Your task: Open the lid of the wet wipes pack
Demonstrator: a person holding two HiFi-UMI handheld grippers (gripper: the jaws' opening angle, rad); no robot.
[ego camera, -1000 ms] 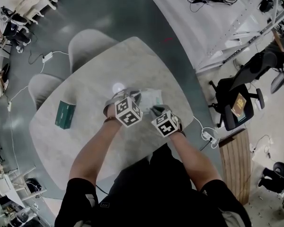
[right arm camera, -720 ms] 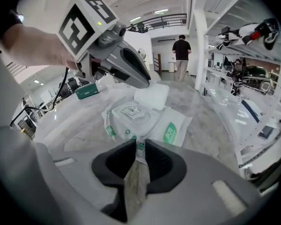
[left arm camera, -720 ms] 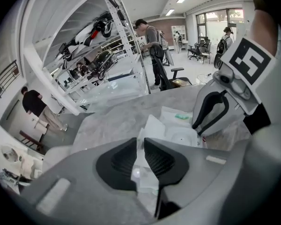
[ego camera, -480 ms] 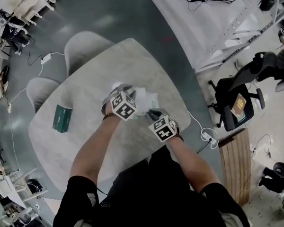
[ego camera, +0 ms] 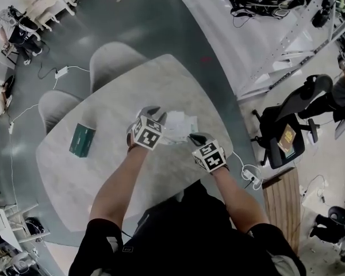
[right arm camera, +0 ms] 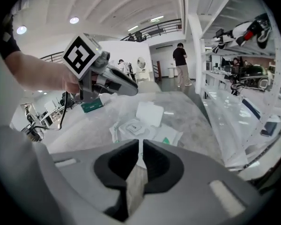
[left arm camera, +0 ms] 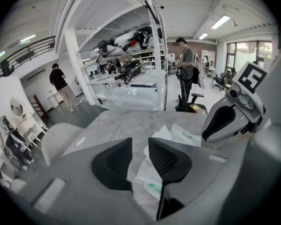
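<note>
Right gripper pinches wet wipes pack, lying crosswise, lid flipped open.

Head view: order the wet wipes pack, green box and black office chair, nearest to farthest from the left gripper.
1. wet wipes pack, right beside it.
2. green box, further off to the left.
3. black office chair, far right.

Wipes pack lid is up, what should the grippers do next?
Probably open the right gripper and back away: the lid already stands open, that gripper only pinches the wet wipes pack by its edge, and the left gripper has just been opening its jaws, gripping nothing.
</note>
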